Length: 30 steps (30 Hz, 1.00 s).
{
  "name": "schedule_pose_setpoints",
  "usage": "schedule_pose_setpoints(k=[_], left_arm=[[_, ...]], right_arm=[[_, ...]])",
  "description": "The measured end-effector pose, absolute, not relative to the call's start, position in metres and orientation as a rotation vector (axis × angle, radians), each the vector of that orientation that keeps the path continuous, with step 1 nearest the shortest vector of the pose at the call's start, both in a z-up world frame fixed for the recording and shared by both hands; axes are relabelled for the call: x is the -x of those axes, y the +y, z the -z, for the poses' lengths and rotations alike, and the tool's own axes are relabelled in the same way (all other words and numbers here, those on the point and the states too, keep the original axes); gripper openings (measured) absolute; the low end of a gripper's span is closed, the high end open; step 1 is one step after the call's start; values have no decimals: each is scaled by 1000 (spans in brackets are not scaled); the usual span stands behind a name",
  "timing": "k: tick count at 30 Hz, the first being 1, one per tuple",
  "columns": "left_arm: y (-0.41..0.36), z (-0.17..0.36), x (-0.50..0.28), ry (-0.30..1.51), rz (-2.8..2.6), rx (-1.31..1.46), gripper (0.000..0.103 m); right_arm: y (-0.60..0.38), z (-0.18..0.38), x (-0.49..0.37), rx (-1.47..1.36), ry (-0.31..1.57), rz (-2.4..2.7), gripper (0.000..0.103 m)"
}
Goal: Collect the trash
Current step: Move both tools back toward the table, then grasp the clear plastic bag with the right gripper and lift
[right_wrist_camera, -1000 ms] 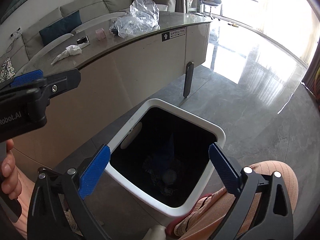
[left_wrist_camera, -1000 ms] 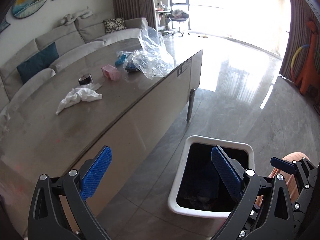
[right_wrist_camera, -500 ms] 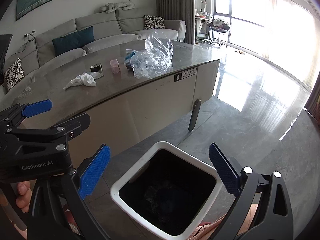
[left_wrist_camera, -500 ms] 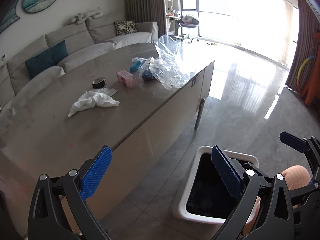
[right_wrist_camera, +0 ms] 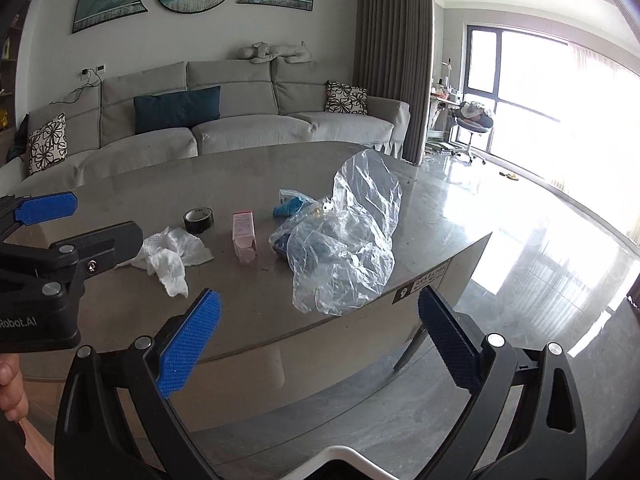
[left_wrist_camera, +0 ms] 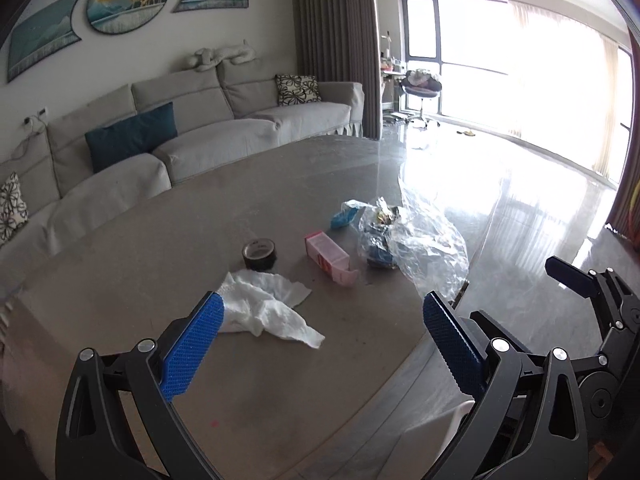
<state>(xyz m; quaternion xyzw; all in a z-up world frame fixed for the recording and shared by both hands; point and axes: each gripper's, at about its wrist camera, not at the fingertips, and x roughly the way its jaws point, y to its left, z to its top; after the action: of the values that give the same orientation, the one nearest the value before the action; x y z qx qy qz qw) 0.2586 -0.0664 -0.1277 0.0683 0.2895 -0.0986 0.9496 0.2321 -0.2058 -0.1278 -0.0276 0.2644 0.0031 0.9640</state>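
Observation:
Trash lies on a grey oval table [left_wrist_camera: 140,264] [right_wrist_camera: 248,312]: a crumpled white tissue [left_wrist_camera: 268,308] [right_wrist_camera: 172,256], a pink carton [left_wrist_camera: 328,258] [right_wrist_camera: 244,236], a black tape roll [left_wrist_camera: 260,254] [right_wrist_camera: 199,220], a blue wrapper [left_wrist_camera: 344,216] [right_wrist_camera: 290,206] and a clear plastic bag [left_wrist_camera: 420,248] [right_wrist_camera: 344,244]. My left gripper [left_wrist_camera: 320,344] hovers open over the table's near side, just short of the tissue. Off the table's front edge my right gripper [right_wrist_camera: 316,344] is open and holds nothing. Only the white bin's rim [right_wrist_camera: 340,456] shows, at the bottom edge.
A grey sofa [left_wrist_camera: 200,132] [right_wrist_camera: 224,128] with cushions runs behind the table. Glossy grey floor [left_wrist_camera: 540,208] [right_wrist_camera: 540,240] spreads to the right toward bright windows and a stool [left_wrist_camera: 420,88]. A hand [right_wrist_camera: 10,388] shows at the left edge.
Both grippers have risen and tilted up from the bin toward the tabletop. The bin has dropped almost out of both views. Both stay open and empty.

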Motion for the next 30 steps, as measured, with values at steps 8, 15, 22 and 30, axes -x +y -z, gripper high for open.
schedule_pose_setpoints(k=[8,15,22,30], left_arm=[[-81,145,-315,625,174,-164,98],[-93,160,-331,632,194,-193,98],[-107,171,-343,644,206,-223,98],[-118,168,-344,630,215,-238,98]], right_arm=[[-233,173,-332,-45,677,0,98],[-248,198,-348,-59,693,5,98],[-257,198,-354,-53,690,-6,91],[-267,200,-344,-31,713,-8,10]])
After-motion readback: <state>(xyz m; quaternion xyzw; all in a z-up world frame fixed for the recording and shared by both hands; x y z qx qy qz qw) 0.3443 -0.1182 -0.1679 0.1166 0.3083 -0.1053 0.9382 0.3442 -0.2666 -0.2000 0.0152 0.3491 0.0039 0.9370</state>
